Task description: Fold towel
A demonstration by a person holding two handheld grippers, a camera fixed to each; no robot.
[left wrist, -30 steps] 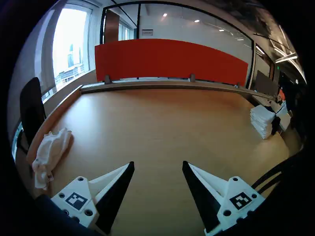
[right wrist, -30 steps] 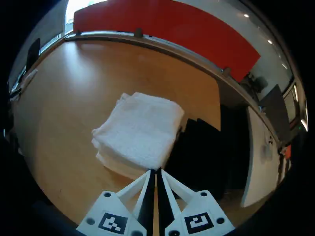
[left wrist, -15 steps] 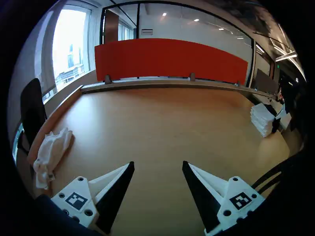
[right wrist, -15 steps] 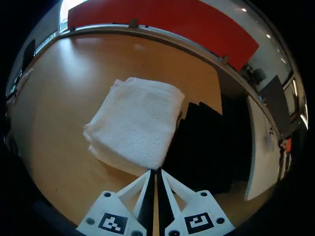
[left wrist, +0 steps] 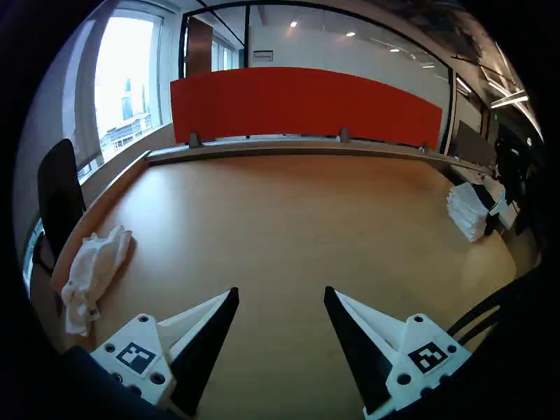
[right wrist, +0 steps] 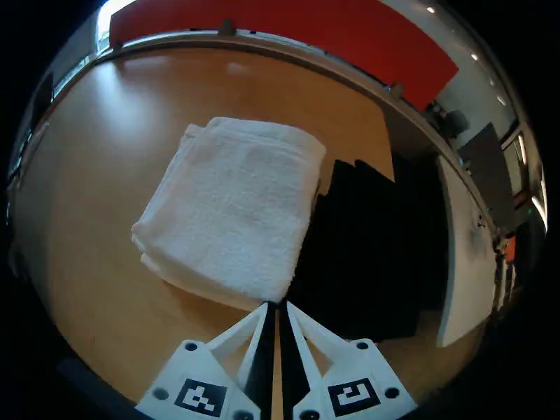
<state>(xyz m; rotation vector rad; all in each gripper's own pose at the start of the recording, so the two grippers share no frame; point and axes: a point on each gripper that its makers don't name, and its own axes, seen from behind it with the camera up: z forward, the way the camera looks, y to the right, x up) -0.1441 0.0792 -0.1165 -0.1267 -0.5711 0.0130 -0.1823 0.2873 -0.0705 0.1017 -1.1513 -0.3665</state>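
Since the earlier frames, the right gripper view has closed in on the folded stack (right wrist: 231,210), which now looms larger and spreads toward 10 o'clock. The left gripper view has barely shifted.

In the left gripper view, a black chair (left wrist: 59,192) stands at 9 o'clock beyond the table (left wrist: 294,210) edge. Just inside that edge, at 8 o'clock, lies the crumpled towel (left wrist: 94,269), loose and unfolded. It is probably the next piece to fold, set aside where it keeps the middle of the table free. The left gripper (left wrist: 279,290) hovers at 6 o'clock over bare wood with its fingers wide apart and nothing between them, seemingly ready for cloth. At 3 o'clock the folded stack sits near the table's far side, well apart from the loose towel.

In the right gripper view, the right gripper (right wrist: 278,304) has its fingers pressed together with nothing between them. Their tips are at the stack's near corner, and I cannot tell whether they touch it. At 3 o'clock, a dark seat (right wrist: 371,238) lies beside the stack, past the table edge.

No basket or bin is visible. The towels rest directly on the table, and the stack itself serves as the place for finished pieces.
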